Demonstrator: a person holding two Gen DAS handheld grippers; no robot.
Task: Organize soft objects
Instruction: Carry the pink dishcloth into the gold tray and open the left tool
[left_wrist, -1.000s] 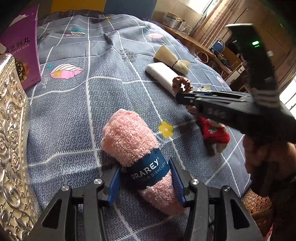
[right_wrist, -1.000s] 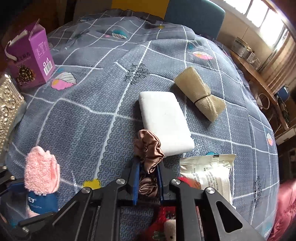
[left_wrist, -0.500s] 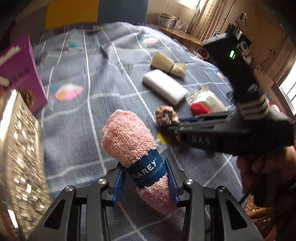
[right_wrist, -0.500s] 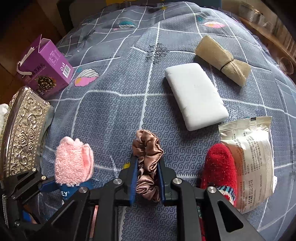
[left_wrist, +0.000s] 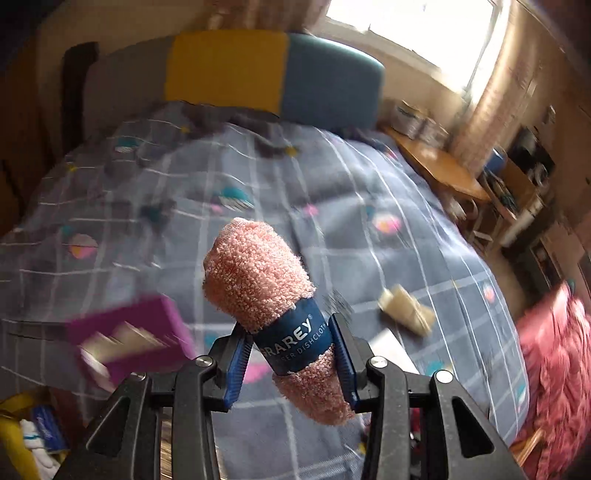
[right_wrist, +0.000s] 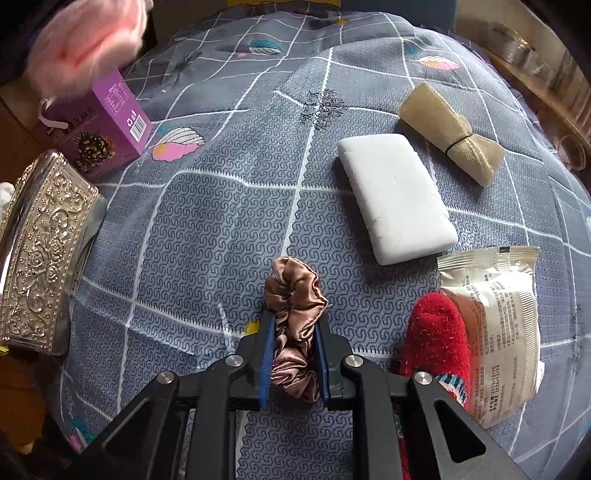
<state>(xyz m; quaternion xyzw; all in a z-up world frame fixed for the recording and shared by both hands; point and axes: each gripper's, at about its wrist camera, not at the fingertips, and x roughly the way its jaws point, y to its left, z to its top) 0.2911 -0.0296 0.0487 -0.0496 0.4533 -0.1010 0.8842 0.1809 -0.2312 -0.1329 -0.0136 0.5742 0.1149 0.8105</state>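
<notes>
My left gripper (left_wrist: 291, 354) is shut on a rolled pink dishcloth (left_wrist: 258, 273) with a blue paper band, held well above the bed. The same pink roll (right_wrist: 85, 40) shows blurred at the upper left of the right wrist view. My right gripper (right_wrist: 293, 354) is shut on a brown satin scrunchie (right_wrist: 295, 295), low over the grey patterned bedspread (right_wrist: 207, 229). A red sock (right_wrist: 439, 332) lies just right of it. A white foam pad (right_wrist: 397, 197) and a tied beige cloth roll (right_wrist: 450, 129) lie further back on the right.
An embossed silver box (right_wrist: 44, 254) stands at the bed's left edge, with a purple carton (right_wrist: 99, 129) behind it. A white sealed packet (right_wrist: 498, 332) lies beside the red sock. A yellow and blue headboard (left_wrist: 273, 70) closes the far end; a wooden desk (left_wrist: 439, 166) stands right.
The left gripper closed on the pink dishcloth and lifted it high off the bed, tilting up toward the headboard. The right gripper stayed nearly still, gripping the scrunchie.
</notes>
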